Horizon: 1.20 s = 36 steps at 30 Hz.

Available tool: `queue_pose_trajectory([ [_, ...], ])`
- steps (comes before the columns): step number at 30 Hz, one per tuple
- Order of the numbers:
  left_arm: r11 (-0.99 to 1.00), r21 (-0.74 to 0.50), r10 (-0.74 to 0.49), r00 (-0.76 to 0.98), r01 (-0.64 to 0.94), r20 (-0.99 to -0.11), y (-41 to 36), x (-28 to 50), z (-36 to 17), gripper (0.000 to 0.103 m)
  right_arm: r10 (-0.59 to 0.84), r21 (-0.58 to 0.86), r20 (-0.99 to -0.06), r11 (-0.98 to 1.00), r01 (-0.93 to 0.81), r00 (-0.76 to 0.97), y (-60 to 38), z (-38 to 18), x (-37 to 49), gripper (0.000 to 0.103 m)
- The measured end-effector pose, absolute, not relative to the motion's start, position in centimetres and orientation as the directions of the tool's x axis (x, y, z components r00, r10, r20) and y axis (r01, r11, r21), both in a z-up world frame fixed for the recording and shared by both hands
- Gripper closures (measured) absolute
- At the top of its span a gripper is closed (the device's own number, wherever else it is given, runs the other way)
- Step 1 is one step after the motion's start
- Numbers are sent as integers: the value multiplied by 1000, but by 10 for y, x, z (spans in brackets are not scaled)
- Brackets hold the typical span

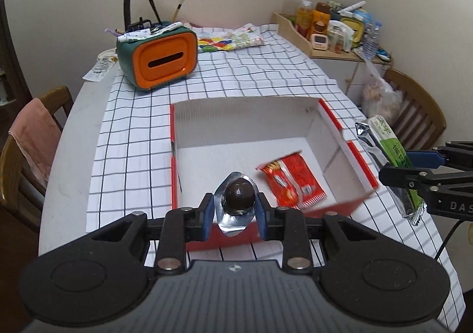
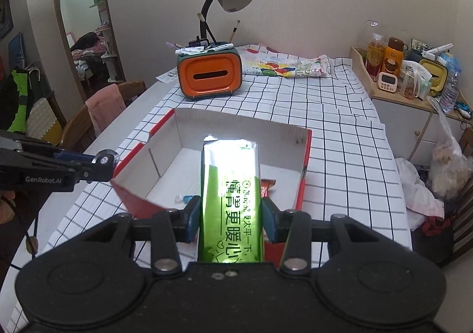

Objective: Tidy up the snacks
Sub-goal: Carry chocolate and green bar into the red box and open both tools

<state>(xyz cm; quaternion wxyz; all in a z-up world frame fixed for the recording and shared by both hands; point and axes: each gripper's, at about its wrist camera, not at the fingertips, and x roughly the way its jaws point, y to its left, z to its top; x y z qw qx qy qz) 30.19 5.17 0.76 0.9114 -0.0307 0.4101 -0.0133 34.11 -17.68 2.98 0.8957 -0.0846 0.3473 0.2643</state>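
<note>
Holding a snack apiece, both claws hang above the near edge of the open cardboard box [image 1: 331, 123], which sits on the checked cloth of the surface [image 1: 133, 132]. The left claw [image 1: 235, 208] is closed on a foil-wrapped chocolate ball [image 1: 239, 195], its blue pads pressing the foil from either side, just over the box's near wall. The right claw [image 2: 230, 214] is clamped on a green packet [image 2: 230, 185] that stands out lengthwise between its pads, its silver far end reaching over the box; in the left wrist view this packet [image 1: 384, 149] hangs to the right of the box's right wall. Inside the box a red packet [image 1: 292, 182] already lies on the floor toward the near right, and the right wrist view shows a small sweet in a clear wrapper [image 2: 184, 199] close to the near wall. So the sorting looks partly done: two items are in, two more are carried and not yet dropped. What remains, as I judge it, is to bring each claw over the box floor and release. No further loose snacks show on the cloth in these views.
</note>
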Motion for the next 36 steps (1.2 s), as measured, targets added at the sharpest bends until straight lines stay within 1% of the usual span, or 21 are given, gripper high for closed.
queue_pose_trajectory([
  [8, 998, -27, 9, 605, -50, -796, 52, 355, -11, 75, 360, -21, -718, 845, -535, 596, -152, 7, 399, 61],
  [17, 997, -10, 33, 505, -82, -863, 51, 399, -48, 75, 335, -11, -792, 828, -561, 510, -125, -34, 452, 61],
  [20, 997, 17, 51, 473, -75, -880, 48, 408, -58, 75, 319, -14, -817, 822, -569, 481, -116, -49, 463, 61],
  [23, 997, 45, 67, 452, -59, -889, 43, 416, -65, 75, 328, 12, -834, 815, -580, 444, -112, -58, 470, 61],
  [27, 996, 80, 88, 420, -36, -904, 36, 425, -74, 75, 304, -2, -854, 810, -587, 422, -108, -68, 477, 61],
  [31, 994, 114, 107, 397, -8, -912, 28, 432, -79, 74, 274, -21, -871, 808, -588, 408, -107, -77, 480, 61],
  [36, 988, 153, 143, 372, -4, -917, 22, 437, -83, 74, 275, -13, -878, 805, -593, 392, -107, -81, 480, 61],
])
